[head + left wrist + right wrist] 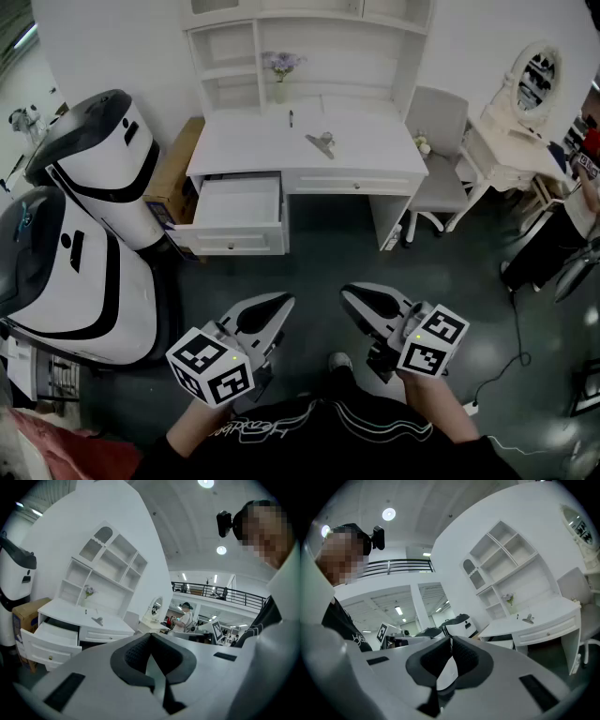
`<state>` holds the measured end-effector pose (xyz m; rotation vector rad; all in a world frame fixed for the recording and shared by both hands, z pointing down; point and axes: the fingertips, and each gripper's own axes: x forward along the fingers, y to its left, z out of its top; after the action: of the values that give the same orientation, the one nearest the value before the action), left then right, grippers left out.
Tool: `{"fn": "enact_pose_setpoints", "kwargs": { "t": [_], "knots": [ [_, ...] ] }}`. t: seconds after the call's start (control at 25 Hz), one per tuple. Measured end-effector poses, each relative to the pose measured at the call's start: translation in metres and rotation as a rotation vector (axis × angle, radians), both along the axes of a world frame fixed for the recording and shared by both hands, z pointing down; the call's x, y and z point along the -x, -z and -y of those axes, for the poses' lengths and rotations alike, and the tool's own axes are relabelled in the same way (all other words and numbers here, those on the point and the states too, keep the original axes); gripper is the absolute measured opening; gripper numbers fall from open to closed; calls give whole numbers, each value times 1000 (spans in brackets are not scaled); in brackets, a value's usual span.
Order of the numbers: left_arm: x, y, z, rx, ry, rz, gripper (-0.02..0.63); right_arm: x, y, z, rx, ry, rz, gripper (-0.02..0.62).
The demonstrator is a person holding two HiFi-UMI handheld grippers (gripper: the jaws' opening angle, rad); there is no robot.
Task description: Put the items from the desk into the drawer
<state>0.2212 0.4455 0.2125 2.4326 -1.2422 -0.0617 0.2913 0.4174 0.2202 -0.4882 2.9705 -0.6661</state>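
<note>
A white desk (253, 141) stands far ahead, and its top left drawer (239, 202) is pulled open and looks empty. On the desktop lie a dark pen (291, 118) and a grey metal clip (322, 142). Both grippers hang low over the dark floor, well short of the desk. My left gripper (284, 301) has its jaws closed together and holds nothing. My right gripper (349, 293) is shut and holds nothing too. The left gripper view shows the desk, the open drawer (51, 637) and the clip (97, 620) in the distance. The clip (528, 618) also shows in the right gripper view.
A vase of flowers (279, 75) stands at the desk's back under a shelf unit. Two big white machines (94, 178) and a cardboard box (173, 169) stand left of the drawer. A grey chair (436, 141) and a mirrored vanity table (520, 122) are to the right.
</note>
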Motion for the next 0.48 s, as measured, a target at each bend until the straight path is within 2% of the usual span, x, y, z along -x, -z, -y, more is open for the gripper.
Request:
{"fn": "enact_pose_setpoints", "kwargs": {
  "t": [0.24, 0.48],
  "knots": [
    [1, -6, -3, -4, -27, 10, 20, 2, -6, -8, -7, -7, -32, 51],
    [-12, -21, 2, 11, -87, 21, 20, -10, -20, -7, 46, -55, -52, 51]
  ]
}}
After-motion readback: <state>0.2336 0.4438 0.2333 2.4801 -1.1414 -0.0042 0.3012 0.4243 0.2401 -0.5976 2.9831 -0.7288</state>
